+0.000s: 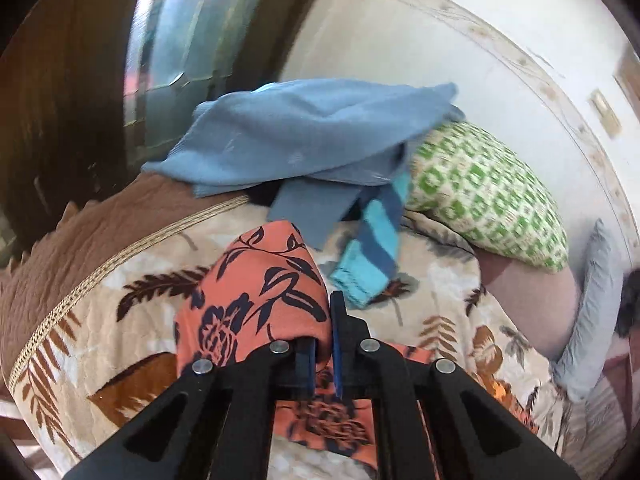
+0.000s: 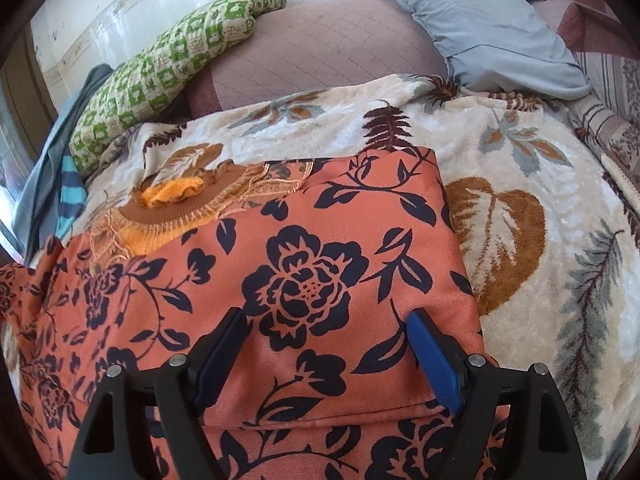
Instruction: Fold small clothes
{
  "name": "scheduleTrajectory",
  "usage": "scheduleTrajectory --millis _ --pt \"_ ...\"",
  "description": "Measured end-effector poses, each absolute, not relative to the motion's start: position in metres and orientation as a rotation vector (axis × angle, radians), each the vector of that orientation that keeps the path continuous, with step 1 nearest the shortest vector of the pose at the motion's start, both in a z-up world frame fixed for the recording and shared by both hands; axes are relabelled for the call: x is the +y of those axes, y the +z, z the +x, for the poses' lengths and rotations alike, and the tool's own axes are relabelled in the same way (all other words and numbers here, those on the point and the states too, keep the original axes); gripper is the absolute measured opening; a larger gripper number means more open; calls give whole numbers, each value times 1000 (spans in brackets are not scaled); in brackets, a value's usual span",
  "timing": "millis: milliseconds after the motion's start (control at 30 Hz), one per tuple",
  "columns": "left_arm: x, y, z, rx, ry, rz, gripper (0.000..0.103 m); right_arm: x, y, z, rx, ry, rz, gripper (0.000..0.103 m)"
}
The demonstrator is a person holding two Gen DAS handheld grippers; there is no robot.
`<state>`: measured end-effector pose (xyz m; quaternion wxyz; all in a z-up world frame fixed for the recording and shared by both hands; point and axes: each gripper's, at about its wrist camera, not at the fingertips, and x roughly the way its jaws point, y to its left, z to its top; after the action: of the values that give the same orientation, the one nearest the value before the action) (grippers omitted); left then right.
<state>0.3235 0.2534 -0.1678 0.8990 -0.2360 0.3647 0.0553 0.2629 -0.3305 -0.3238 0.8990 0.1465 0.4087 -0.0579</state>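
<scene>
An orange garment with dark flower print (image 2: 304, 280) lies on a cream leaf-print blanket (image 2: 520, 160); its embroidered neck part (image 2: 188, 200) shows at the left. My right gripper (image 2: 328, 320) is open, its fingers pressed down on the folded cloth, one on each side of a flower. My left gripper (image 1: 324, 328) is shut on a raised fold of the same orange garment (image 1: 264, 288) and holds it above the blanket (image 1: 120, 292).
A heap of blue clothes (image 1: 296, 132) and a striped turquoise piece (image 1: 372, 248) lie beyond the left gripper. A green patterned pillow (image 1: 488, 192) and a grey-blue pillow (image 2: 472, 20) lie by the white wall. A dark wooden frame (image 1: 60, 100) stands at the left.
</scene>
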Motion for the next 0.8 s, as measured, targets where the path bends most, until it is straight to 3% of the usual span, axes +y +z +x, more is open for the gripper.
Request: scheduleTrajectory --millis 267,533,600,633,667,800 --pt "56 -128 319 794 -186 -121 6 -374 -304 248 773 -148 446 84" --pt "-157 -214 284 936 -425 133 7 -446 -295 224 703 -239 612 84" --pt "-201 -251 277 997 -434 209 26 -456 -293 219 686 -255 630 84" --pt "-221 -270 272 1034 -429 270 55 -459 -293 218 682 -258 632 84" --pt "-237 -288 268 1054 -400 345 78 -462 -292 218 681 -259 632 84" --pt "-267 -305 236 925 -327 617 82 -464 -290 218 678 -250 614 84"
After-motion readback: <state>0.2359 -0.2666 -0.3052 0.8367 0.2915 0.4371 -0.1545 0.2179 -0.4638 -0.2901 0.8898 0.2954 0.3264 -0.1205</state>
